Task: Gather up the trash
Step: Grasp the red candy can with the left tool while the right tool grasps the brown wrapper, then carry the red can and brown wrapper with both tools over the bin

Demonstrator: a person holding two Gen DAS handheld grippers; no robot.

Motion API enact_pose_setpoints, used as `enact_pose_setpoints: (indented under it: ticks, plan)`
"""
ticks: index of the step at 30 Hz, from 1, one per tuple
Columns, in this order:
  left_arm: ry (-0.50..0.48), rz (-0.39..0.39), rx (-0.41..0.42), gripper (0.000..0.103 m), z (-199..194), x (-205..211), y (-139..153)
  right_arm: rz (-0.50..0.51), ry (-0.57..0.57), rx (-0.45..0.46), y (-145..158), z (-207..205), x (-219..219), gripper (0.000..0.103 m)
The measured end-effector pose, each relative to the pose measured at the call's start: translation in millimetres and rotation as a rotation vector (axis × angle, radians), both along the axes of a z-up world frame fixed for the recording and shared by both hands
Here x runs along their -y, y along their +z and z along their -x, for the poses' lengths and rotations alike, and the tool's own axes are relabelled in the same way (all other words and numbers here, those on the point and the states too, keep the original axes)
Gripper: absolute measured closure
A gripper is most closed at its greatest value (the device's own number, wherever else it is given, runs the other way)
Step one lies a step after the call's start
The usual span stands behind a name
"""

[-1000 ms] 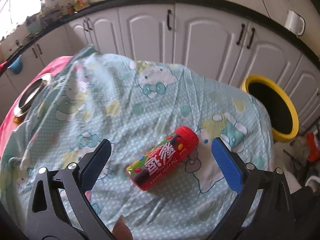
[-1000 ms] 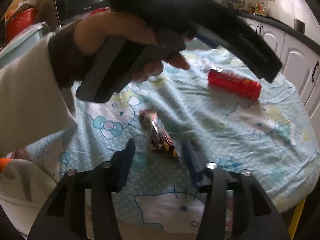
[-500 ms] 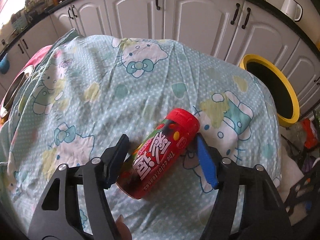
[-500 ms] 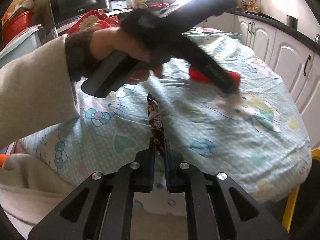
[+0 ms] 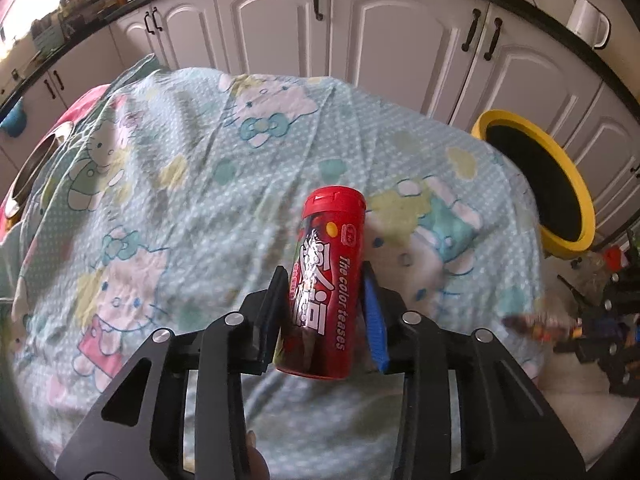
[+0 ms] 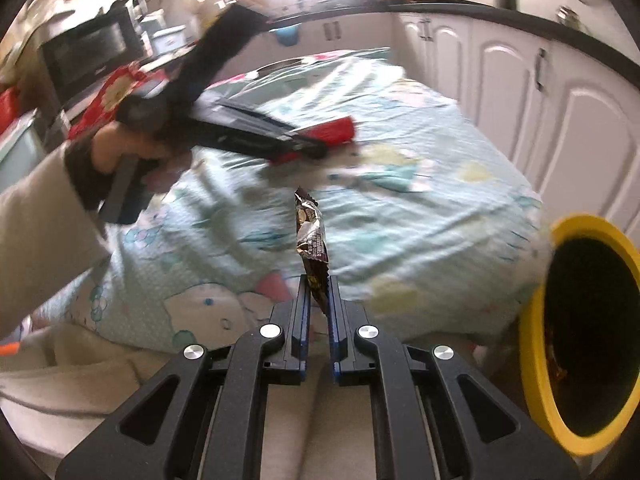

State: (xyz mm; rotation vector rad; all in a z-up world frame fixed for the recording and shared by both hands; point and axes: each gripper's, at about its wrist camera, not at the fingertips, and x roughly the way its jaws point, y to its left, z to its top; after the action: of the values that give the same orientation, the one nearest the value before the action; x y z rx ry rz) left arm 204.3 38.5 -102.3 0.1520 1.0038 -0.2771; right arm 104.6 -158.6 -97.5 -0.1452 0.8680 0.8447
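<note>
My left gripper (image 5: pixel 325 280) is shut on a red candy tube (image 5: pixel 327 280) and holds it lifted above the Hello Kitty cloth (image 5: pixel 192 184). The tube also shows in the right wrist view (image 6: pixel 332 132), held by the left gripper (image 6: pixel 320 148). My right gripper (image 6: pixel 318 284) is shut on a brown snack wrapper (image 6: pixel 310 232), which sticks up between its fingers, off the near edge of the table. A yellow-rimmed bin (image 5: pixel 536 184) stands on the floor past the table's right end; it is at the right in the right wrist view (image 6: pixel 588 336).
White cabinets (image 5: pixel 360 36) run behind the table. A metal plate (image 5: pixel 36 164) sits at the table's left end. Dark clutter (image 5: pixel 600 320) lies on the floor by the bin. A microwave (image 6: pixel 88 56) stands at the back left.
My left gripper closed on the red tube and lifted it off the cloth. My right gripper closed on the wrapper, lifted it and swung right toward the bin.
</note>
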Motion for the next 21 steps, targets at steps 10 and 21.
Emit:
enact_pose_setpoints:
  ticks: [10, 21]
  plan:
    - [-0.043, 0.084, 0.055, 0.076, 6.6, 47.0, 22.8, -0.061, -0.127, 0.043, 19.3, -13.5, 45.2, 0.095]
    - [-0.083, 0.128, 0.093, 0.076, 6.8, 93.0, 39.1, -0.119, -0.273, 0.07, 33.0, -25.2, 92.7, 0.095]
